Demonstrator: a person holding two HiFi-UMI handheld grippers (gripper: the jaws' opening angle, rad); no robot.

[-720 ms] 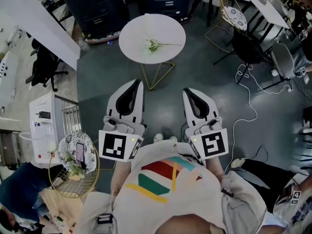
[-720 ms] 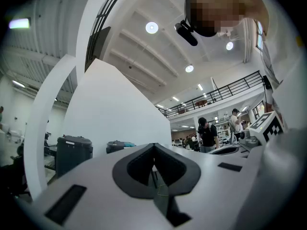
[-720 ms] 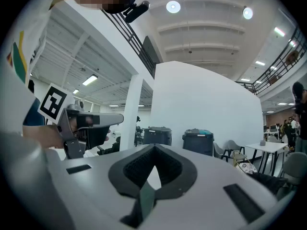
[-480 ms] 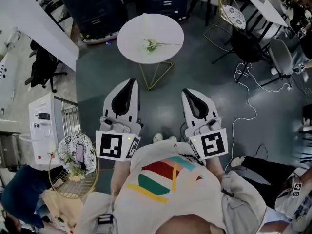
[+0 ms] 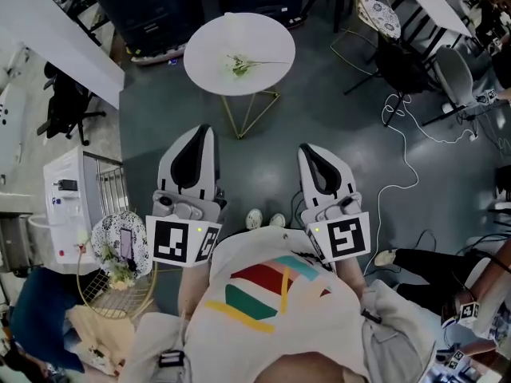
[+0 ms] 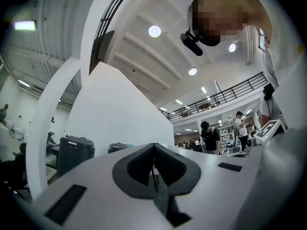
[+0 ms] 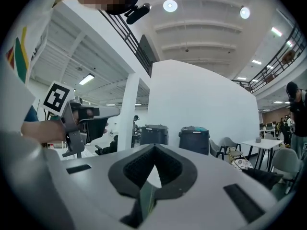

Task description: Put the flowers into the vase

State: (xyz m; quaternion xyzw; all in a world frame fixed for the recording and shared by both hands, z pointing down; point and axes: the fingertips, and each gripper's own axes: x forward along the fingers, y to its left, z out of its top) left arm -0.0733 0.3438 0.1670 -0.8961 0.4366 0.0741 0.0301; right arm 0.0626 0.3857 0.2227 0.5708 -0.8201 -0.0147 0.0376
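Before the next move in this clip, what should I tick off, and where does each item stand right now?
1. Flowers lying on the round white table: ok.
2. Left gripper empty: ok, jaws together on nothing.
3. Right gripper empty: ok, jaws together on nothing.
4. Jaws open for a pick: not ok, both shut.
5. Grippers at the flowers: not ok, both are short of the table, above the floor.
6. Vase located: cannot tell, none clearly made out.
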